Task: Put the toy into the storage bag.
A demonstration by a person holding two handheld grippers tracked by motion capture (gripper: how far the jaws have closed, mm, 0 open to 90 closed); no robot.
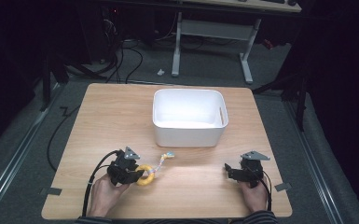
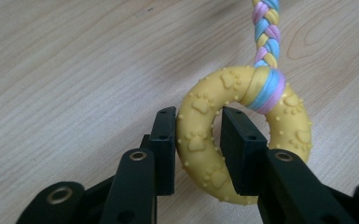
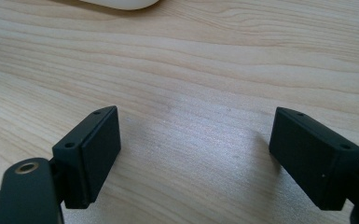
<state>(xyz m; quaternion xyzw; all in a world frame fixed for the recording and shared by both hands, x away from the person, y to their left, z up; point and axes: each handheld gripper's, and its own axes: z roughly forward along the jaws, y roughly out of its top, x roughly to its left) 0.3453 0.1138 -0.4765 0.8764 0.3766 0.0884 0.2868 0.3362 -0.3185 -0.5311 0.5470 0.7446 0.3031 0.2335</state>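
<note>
My left gripper (image 2: 198,140) was clamped across the yellow ring toy (image 2: 242,135), one jaw inside its hole, the other outside. The toy lay on the table (image 1: 98,112) just in front of the white bin (image 1: 189,116). My right gripper (image 3: 196,154) stood wide apart over bare wood, front-right of the bin.

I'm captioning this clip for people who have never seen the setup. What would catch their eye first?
The yellow ring toy with paw prints and a pastel braided rope, lying near the table's front left. The left tool is clamped on the ring, one jaw through its hole. Behind it, mid-table, sits a white bin, while the right tool rests open on bare wood.
</note>
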